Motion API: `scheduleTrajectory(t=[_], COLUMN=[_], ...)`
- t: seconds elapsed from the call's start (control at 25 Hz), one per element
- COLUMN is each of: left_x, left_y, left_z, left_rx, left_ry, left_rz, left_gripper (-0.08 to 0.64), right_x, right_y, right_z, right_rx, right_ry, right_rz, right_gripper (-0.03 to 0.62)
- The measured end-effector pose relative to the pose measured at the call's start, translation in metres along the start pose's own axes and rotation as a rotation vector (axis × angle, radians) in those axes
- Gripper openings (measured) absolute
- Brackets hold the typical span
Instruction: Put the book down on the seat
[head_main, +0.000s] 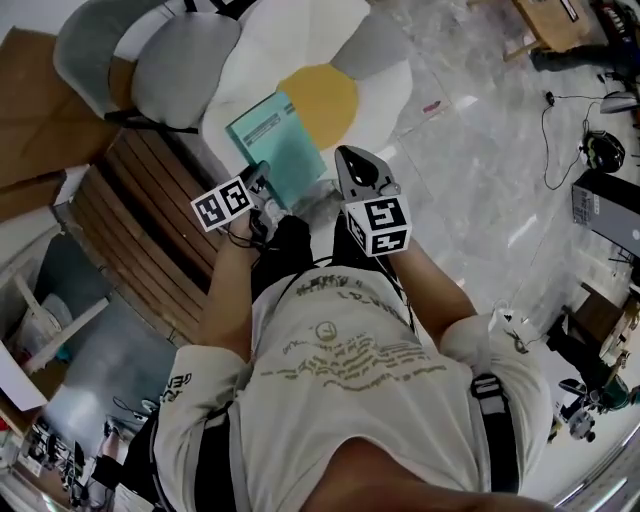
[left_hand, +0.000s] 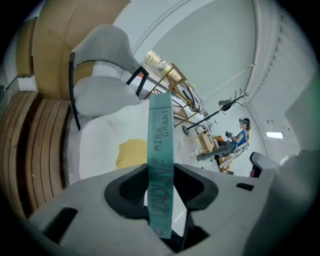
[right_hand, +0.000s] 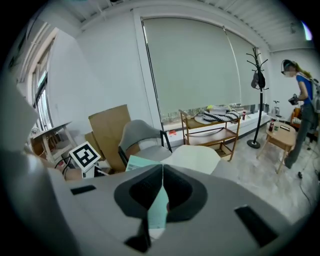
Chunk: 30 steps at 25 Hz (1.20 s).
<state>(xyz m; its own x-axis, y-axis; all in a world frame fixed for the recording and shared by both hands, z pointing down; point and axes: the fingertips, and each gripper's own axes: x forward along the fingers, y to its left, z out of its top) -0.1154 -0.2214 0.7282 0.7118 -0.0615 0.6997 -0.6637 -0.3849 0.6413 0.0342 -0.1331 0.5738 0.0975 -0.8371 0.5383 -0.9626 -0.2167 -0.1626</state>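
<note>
Here, left gripper (head_main: 262, 172) is clamped on a teal book (head_main: 282, 140), its jaws pressing both covers. In the left gripper view the spine stands upright between them. The book sits over the near edge of the flower-shaped seat (head_main: 300, 40), which has white petals and a yellow centre (head_main: 318, 100), at 12 o'clock from the person. Contact with the cushion can't be told. Right gripper (head_main: 352, 160) is just beside the book at its 3 o'clock, jaws pressed together, nothing gripped. Wooden slat bench (head_main: 130, 230) lies at 9 o'clock.
</note>
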Motion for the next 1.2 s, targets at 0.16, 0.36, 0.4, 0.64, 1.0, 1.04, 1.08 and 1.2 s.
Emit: scheduleTrajectory(t=[0.16,0.36,0.4,0.64,1.0,1.04,1.08,1.2], left_x=[0.031,0.076,0.086,0.132,0.190,0.195,0.201,0.218], left_y=[0.022,0.062,0.069,0.122,0.193,0.198,0.202,0.203], left_z=[-0.006,-0.014,-0.016,-0.034,-0.068,-0.070,-0.072,-0.082], left_rx=[-0.040,-0.120,-0.136,-0.265,-0.377,-0.380,-0.385,-0.415], left_ry=[0.024,0.038,0.040,0.035,0.065,0.066,0.067,0.071], left_rz=[-0.018,-0.042,-0.053,-0.076,-0.057,-0.058,-0.064,-0.102], left_gripper=[0.169,0.169,0.169,0.169,0.169,0.169,0.169,0.168], right_x=[0.012,0.030,0.034,0.063,0.129,0.134,0.139,0.152], right_y=[-0.009,-0.022,-0.024,-0.026,-0.055,-0.057,-0.059,-0.067], right_z=[-0.031,-0.076,-0.085,-0.133,-0.188,-0.193,-0.197,-0.212], right_rx=[0.016,0.045,0.048,0.055,0.046,0.042,0.037,0.022], right_ry=[0.057,0.141,0.156,0.208,0.250,0.253,0.256,0.268], right_rz=[-0.022,-0.031,-0.032,-0.019,0.027,0.030,0.033,0.040], right_gripper=[0.029,0.029,0.029,0.029,0.028,0.028,0.028,0.028])
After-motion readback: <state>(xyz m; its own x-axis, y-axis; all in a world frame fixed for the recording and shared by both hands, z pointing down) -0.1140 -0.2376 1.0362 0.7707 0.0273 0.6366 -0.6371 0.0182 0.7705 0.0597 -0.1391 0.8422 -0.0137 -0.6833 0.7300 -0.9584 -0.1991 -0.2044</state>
